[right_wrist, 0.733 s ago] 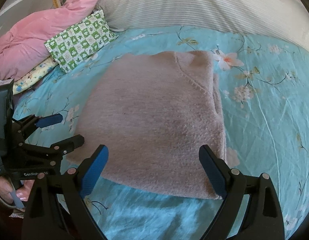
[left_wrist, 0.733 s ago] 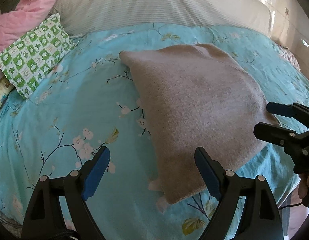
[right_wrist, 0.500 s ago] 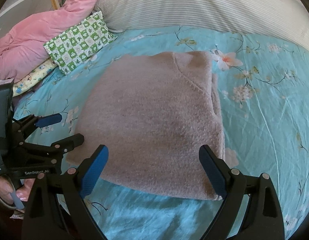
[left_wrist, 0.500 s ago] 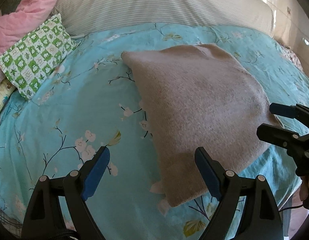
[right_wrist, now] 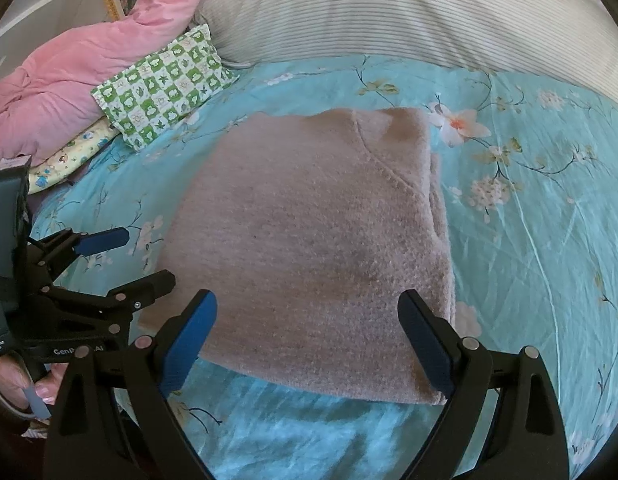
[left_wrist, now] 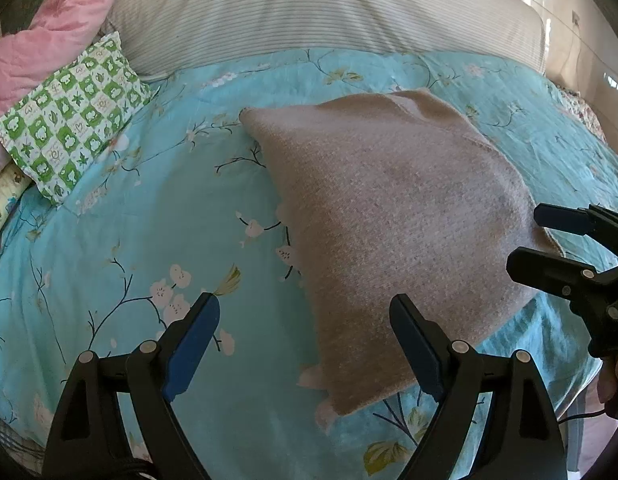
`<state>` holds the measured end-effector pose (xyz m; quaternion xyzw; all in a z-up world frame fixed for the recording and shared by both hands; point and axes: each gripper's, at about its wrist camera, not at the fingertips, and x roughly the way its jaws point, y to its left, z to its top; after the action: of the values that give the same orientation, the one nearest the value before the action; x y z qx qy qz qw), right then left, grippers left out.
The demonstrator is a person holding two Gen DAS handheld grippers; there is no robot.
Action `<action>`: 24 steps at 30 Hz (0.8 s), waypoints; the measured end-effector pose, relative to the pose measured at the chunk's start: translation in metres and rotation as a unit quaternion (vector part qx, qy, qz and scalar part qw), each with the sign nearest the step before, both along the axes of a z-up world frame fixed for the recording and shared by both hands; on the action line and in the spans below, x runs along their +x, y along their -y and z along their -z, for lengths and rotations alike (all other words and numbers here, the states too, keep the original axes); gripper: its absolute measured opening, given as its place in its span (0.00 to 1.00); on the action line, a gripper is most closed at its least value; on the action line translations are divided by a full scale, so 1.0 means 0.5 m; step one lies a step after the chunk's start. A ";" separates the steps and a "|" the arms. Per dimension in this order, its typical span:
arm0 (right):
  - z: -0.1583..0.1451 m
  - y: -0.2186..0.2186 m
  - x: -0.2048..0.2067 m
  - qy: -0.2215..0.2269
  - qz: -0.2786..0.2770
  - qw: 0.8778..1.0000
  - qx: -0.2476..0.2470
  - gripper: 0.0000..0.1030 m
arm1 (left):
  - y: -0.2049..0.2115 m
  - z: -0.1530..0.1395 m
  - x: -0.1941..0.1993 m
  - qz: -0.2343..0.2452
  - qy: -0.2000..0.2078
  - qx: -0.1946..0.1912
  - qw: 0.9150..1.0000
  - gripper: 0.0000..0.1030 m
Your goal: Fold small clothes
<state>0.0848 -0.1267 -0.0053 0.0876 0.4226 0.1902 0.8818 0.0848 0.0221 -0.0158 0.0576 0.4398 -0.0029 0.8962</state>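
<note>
A beige knit sweater [left_wrist: 393,216] lies folded into a rectangle on the turquoise floral bedsheet [left_wrist: 149,216]; it also shows in the right wrist view [right_wrist: 309,240]. My left gripper [left_wrist: 305,340] is open and empty, above the sweater's near left corner and the sheet. My right gripper [right_wrist: 309,332] is open and empty, above the sweater's near edge. The right gripper shows at the right edge of the left wrist view [left_wrist: 549,236], and the left gripper at the left of the right wrist view [right_wrist: 125,260].
A green checked pillow [left_wrist: 69,120] and a pink quilt [left_wrist: 49,24] lie at the far left. A long striped bolster [left_wrist: 329,12] runs along the back. The bed edge is near the bottom right [left_wrist: 581,432].
Both grippers have drifted slightly back from the sweater. The sweater has not moved and both grippers stay open.
</note>
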 end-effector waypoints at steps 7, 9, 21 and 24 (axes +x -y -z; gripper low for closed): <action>-0.001 0.000 0.002 0.000 -0.001 1.000 0.002 0.90 | 0.001 -0.005 0.000 0.000 0.002 0.000 1.000 0.85; -0.001 0.000 0.002 0.000 -0.002 1.000 0.002 0.90 | 0.002 -0.005 -0.001 -0.001 0.003 0.000 1.000 0.85; -0.005 -0.004 -0.003 0.003 0.002 1.000 0.003 0.90 | 0.006 -0.006 -0.006 -0.001 0.005 0.001 1.000 0.85; -0.006 -0.003 -0.004 0.004 0.001 1.000 0.003 0.90 | 0.006 -0.006 -0.006 -0.001 0.004 0.000 1.000 0.85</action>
<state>0.0830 -0.1250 -0.0022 0.0902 0.4187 0.1907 0.8833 0.0819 0.0189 -0.0127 0.0573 0.4359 -0.0016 0.8982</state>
